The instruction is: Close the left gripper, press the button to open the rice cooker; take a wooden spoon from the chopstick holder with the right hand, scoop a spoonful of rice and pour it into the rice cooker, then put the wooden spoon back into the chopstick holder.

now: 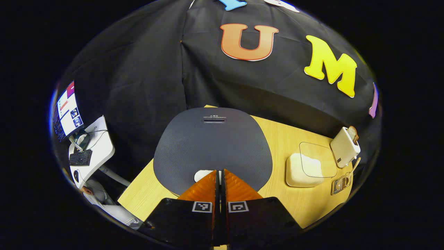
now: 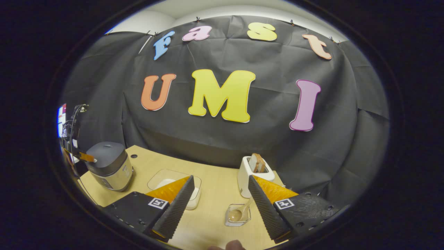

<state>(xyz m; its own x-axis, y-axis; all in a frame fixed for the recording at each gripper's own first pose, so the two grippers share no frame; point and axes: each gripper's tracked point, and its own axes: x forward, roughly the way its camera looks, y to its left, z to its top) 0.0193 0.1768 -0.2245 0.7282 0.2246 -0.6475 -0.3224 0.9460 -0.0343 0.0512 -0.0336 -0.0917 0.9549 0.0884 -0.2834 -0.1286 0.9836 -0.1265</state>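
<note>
A: How are the jaws of the left gripper (image 1: 219, 173) set?

B: They are closed, the two fingers pressed together with nothing between them. Their tips are held just above the white button (image 1: 203, 174) at the near edge of the rice cooker (image 1: 211, 146) lid. Whether the button is touched cannot be told.

A: And the lid itself?

B: It is seen shut in the left gripper view, a dark rounded top with a small label near its far edge. In the right gripper view the cooker stands at the far left of the table (image 2: 215, 194), with the left gripper reaching it from the left side.

A: What is seen of the right gripper (image 2: 220, 192)?

B: Its jaws are spread wide and empty, held over the near part of the table. Between the fingers the chopstick holder (image 2: 238, 215) is framed, a clear container standing near the table's front edge.

A: How is the wooden spoon (image 2: 240, 212) laid?

B: It is kept inside the holder, bowl down near the bottom, its handle leaning up and to the right toward the toaster (image 2: 249, 175). Its long axis is tilted rather than upright.

A: What else is found around?

B: The rice container (image 2: 173, 185), under a clear lid, is placed between cooker and toaster, partly hidden by the right gripper's left finger. A slice of bread (image 2: 257, 162) is stood in the toaster. A fingertip is glimpsed at the bottom edge. Off the table to the left, a monitor (image 1: 67, 111) and a keyboard (image 1: 80, 158) are set on a white stand.
</note>
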